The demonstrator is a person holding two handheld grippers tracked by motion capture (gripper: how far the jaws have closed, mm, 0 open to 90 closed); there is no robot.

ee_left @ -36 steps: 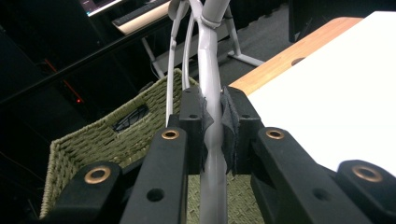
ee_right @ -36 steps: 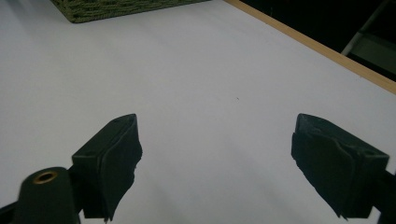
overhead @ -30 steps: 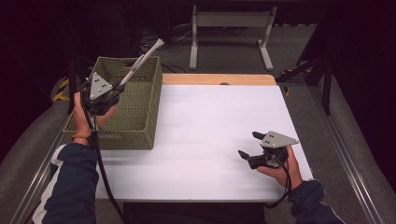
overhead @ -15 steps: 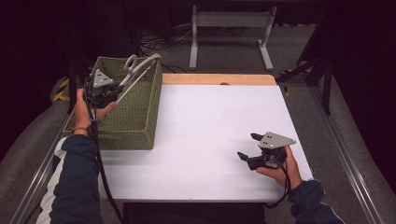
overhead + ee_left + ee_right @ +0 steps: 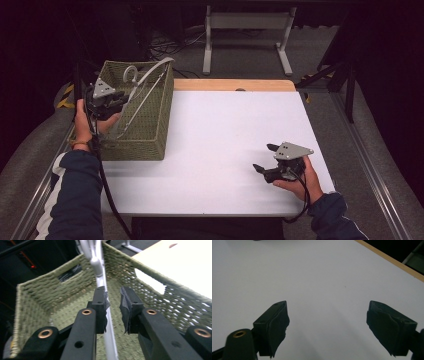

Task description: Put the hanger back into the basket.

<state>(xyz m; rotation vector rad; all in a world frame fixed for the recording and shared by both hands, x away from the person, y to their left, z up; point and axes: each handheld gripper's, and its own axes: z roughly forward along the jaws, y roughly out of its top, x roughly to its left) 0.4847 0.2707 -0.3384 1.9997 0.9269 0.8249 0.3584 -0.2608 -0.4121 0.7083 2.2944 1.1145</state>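
Clearly the work at the left of the high view is getting a white clothes hanger (image 5: 142, 87) into the green woven basket (image 5: 150, 130). The left gripper (image 5: 114, 100) hovers over the basket's left side, at mid-left of the frame. In the left gripper view one pad (image 5: 102, 305) lies against the hanger's thin white bar, while the other pad stands off with a gap, so the clamp looks narrow but I cannot say for sure that it is pinching firmly. I read it as clenched on the hanger, loosely at best.

The hanger stands tilted. Its lower end is down inside the basket and its hook (image 5: 131, 74) and shoulder rise above the far rim, toward the upper left of the frame.

Moving right, the white table (image 5: 230, 135) lies bare through the middle. At the lower right the right gripper (image 5: 263, 157) rests low over the table in the person's hand, jaws spread wide with nothing between them, as the right gripper view confirms.

The risks sit at the basket. With so thin a bar and a one-sided contact, the hanger could swivel or slip out. Its raised shoulder could catch on the far rim and tip or drag the light basket, since no gripper steadies it.
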